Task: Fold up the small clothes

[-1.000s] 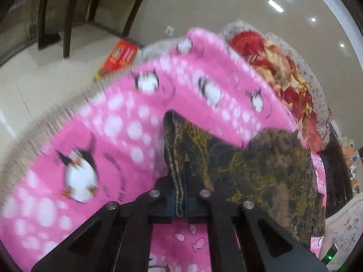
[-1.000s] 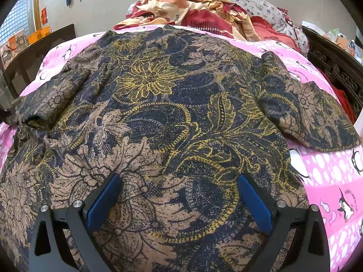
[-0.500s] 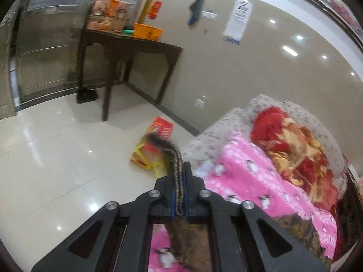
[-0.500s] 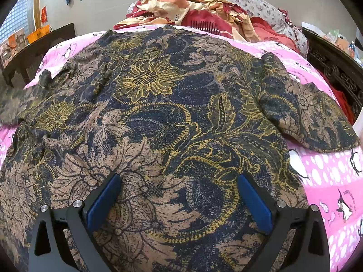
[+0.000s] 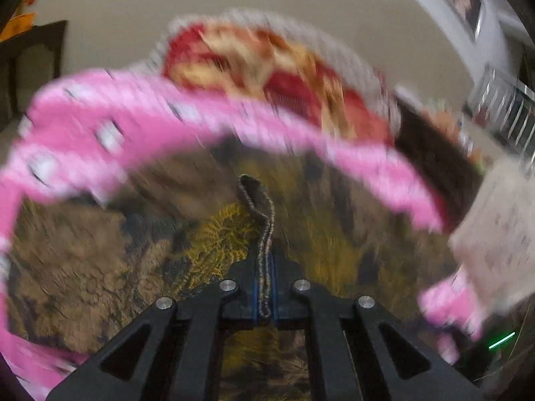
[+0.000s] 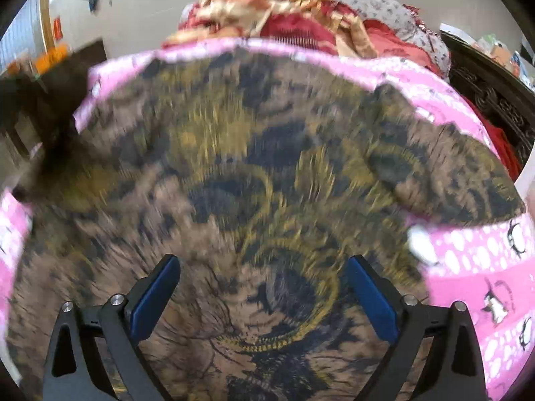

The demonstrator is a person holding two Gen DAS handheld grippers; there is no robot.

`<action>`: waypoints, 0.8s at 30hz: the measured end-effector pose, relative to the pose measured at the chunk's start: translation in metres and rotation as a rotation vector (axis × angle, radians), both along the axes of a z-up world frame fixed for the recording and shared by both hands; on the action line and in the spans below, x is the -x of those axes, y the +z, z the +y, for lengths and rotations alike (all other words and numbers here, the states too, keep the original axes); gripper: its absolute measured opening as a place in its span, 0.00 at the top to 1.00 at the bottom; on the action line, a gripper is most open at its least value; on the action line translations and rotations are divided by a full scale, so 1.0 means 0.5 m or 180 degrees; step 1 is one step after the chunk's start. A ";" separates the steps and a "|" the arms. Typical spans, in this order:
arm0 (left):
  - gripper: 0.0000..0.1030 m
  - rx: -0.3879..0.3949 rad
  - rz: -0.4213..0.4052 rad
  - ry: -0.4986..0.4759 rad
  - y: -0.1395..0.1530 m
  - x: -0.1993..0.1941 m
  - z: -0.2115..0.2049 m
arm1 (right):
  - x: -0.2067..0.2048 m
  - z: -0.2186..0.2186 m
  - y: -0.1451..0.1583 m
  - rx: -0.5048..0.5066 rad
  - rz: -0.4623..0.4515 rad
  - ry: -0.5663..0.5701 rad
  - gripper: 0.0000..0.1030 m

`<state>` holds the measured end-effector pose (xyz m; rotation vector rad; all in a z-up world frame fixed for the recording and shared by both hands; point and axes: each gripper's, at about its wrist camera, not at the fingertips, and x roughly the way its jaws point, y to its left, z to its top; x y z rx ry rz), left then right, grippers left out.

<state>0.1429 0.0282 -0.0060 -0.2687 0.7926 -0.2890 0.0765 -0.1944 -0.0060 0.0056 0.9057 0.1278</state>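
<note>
The left gripper (image 5: 264,287) is clamped on a narrow hemmed edge of the patterned garment (image 6: 254,173); the seam strip (image 5: 259,220) runs out from between the blue pads and stands up ahead of the fingertips, curling over at its far end. Directly beyond and below this gripper lies the main body of the garment, spread on the pink penguin-print bed cover (image 5: 140,123), with a heap of red and cream bedding (image 5: 267,67) farther out. The right gripper (image 6: 264,294) hovers above the near part of the garment with its jaws spread wide and nothing between them; the cloth extends ahead and to both sides, one sleeve (image 6: 444,167) lying outward to the right. Both views are blurred, so fine creases cannot be read. Handling judgement: the fabric appears thin, soft and light, with no stiffness of its own; an unsupported portion will droop and trail, and a single-point hold will let it twist. The hem and seam lines look like the firmest places to grip, being doubled cloth. The printed surface probably slides easily on the bed cover, so the free gripper should pin or pinch an opposite edge before any fold is drawn across.
</note>
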 end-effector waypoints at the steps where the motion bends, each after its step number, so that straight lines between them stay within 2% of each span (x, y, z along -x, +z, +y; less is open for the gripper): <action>1: 0.95 -0.0017 0.0137 -0.0057 -0.043 -0.007 -0.027 | -0.009 -0.004 0.021 -0.0044 -0.0045 0.0028 0.01; 2: 0.91 -0.0045 0.0293 -0.0090 -0.083 -0.013 -0.049 | -0.018 -0.006 0.033 -0.0087 -0.0062 0.0051 0.01; 4: 0.86 -0.0006 0.0368 -0.0062 -0.109 -0.007 -0.057 | -0.034 -0.006 0.050 -0.0227 -0.0107 0.0109 0.01; 7: 0.55 0.0187 0.0305 -0.0157 -0.082 0.034 -0.040 | -0.070 0.009 0.065 -0.0661 -0.0179 0.0296 0.01; 8: 0.51 0.0169 0.0264 -0.0157 -0.076 0.042 -0.029 | -0.091 0.021 0.061 -0.0906 -0.0152 0.0443 0.01; 11: 0.48 -0.0057 0.0128 -0.0102 -0.067 0.097 0.001 | -0.138 0.074 0.034 -0.1298 0.0024 0.0805 0.03; 13: 0.48 -0.0369 0.0156 -0.0066 -0.096 0.138 0.021 | -0.163 0.117 0.009 -0.1391 0.0157 0.1052 0.10; 14: 0.48 -0.0464 0.0182 -0.0056 -0.115 0.147 0.030 | -0.177 0.140 -0.008 -0.1460 0.0253 0.1180 0.18; 16: 0.48 -0.0355 0.0057 0.0000 -0.117 0.179 0.055 | -0.195 0.170 -0.037 -0.1431 0.0362 0.1265 0.23; 18: 0.48 -0.0381 0.0087 0.0188 -0.119 0.182 0.071 | -0.210 0.188 -0.065 -0.1286 0.0414 0.1207 0.35; 22: 0.48 -0.0307 0.0068 0.0272 -0.122 0.181 0.081 | -0.222 0.198 -0.077 -0.1490 0.0384 0.1287 0.51; 24: 0.48 -0.0316 0.0064 0.0278 -0.122 0.182 0.081 | -0.230 0.211 -0.083 -0.1461 0.0406 0.1322 0.63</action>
